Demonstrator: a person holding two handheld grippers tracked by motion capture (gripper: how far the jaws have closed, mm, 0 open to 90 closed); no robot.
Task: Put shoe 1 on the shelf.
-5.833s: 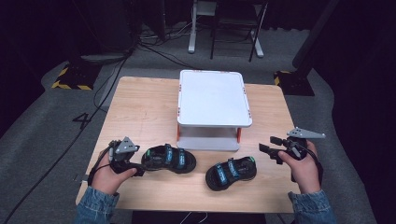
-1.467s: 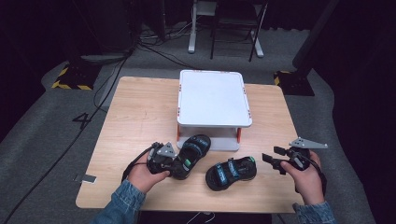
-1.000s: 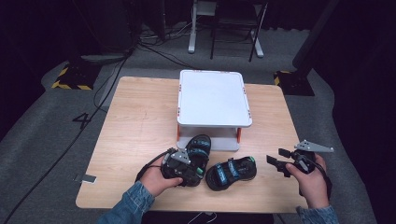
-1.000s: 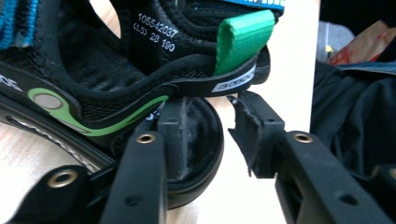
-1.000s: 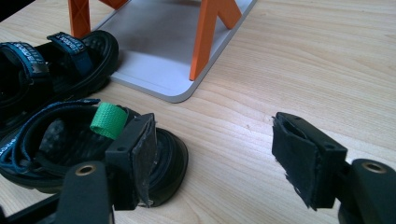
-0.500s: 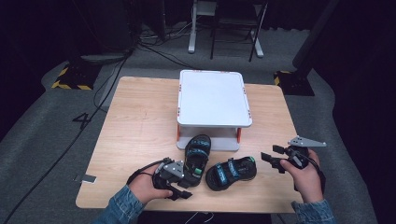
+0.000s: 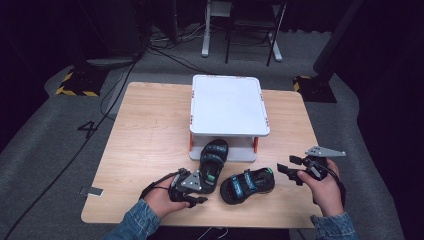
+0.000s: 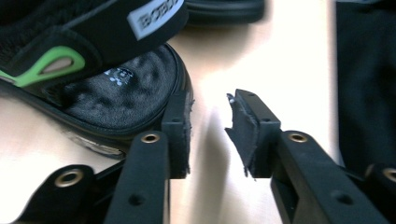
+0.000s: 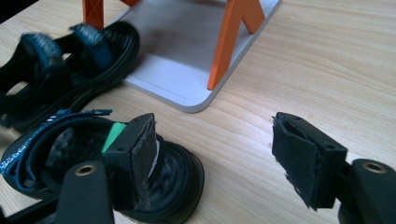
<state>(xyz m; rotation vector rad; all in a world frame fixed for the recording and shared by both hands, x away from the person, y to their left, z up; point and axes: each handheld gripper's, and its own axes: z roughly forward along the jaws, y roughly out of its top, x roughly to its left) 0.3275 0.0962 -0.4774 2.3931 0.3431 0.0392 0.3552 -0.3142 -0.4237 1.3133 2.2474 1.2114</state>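
Now that the left-hand sandal point(image 7: 213, 160) has been pushed across the table and turned, it lies with its toe tucked under the front edge of the white shelf point(image 7: 227, 105), on the shelf's lower board between the orange legs point(image 9: 232, 42), heel toward the person. Seconds earlier it sat out on the open wood near the left edge, lying sideways. The left gripper point(image 7: 192, 186) that steered it there has just let go and drawn back: it sits right behind the heel, jaws parted with nothing between them. In the left gripper view one pad point(image 8: 180, 122) rests against the rim of the heel while the other stands clear over bare table point(image 7: 150, 130).

The second sandal point(image 7: 247, 183) has not moved; it lies at an angle in front of the shelf, just beside the first, not yet lined up with it. The right gripper point(image 7: 295, 167), held by the person's right hand point(image 7: 324, 187), hovers close to that sandal's end, jaws wide and empty; the right gripper view shows one jaw hanging over the near end of the sandal.

Judging by the layout, one shoe looks stowed and the other appears next in line for the shelf.
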